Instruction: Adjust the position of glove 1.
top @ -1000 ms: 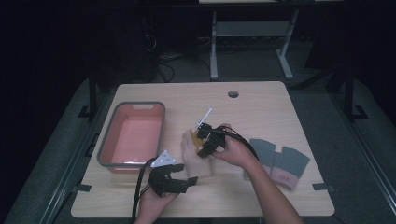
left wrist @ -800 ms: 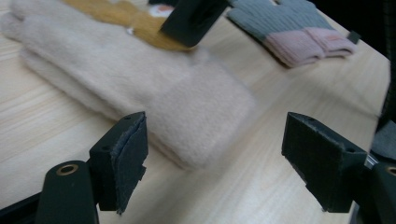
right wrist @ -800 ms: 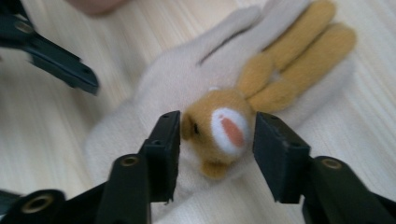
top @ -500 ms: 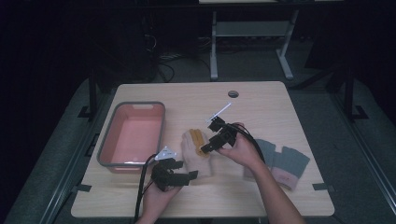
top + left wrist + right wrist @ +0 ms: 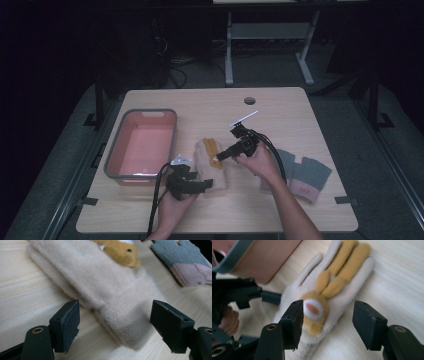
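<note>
Starting at left of table (image 5: 280, 107): pink tray (image 5: 142, 148) w/ grey rim, near left edge, nothing visible inside. Just right of tray's near corner, left gripper (image 5: 206, 184) held low in left hand (image 5: 172, 205), jaws spread wide, set at cuff end of cream glove (image 5: 210, 167); cuff between pads but not pinched, per left gripper view (image 5: 113, 322). Glove (image 5: 100, 287) lying flat on wood at table centre, fingers pointing away from person, yellow-brown animal patch (image 5: 212, 149) on its back w/ white-and-red spot (image 5: 313, 308). Right gripper (image 5: 220, 157) next, in right hand (image 5: 257, 162), angled toward glove's middle; jaws just been opening, now wide apart, hovering over patch (image 5: 325, 292) w/ nothing clamped between. Same view also catching left gripper (image 5: 270, 297) at cuff & tray corner (image 5: 259, 258). Farther right, beyond right hand: pair of grey gloves (image 5: 307, 175) w/ pinkish cuffs, flat side by side near right edge, apart from both grippers.
</note>
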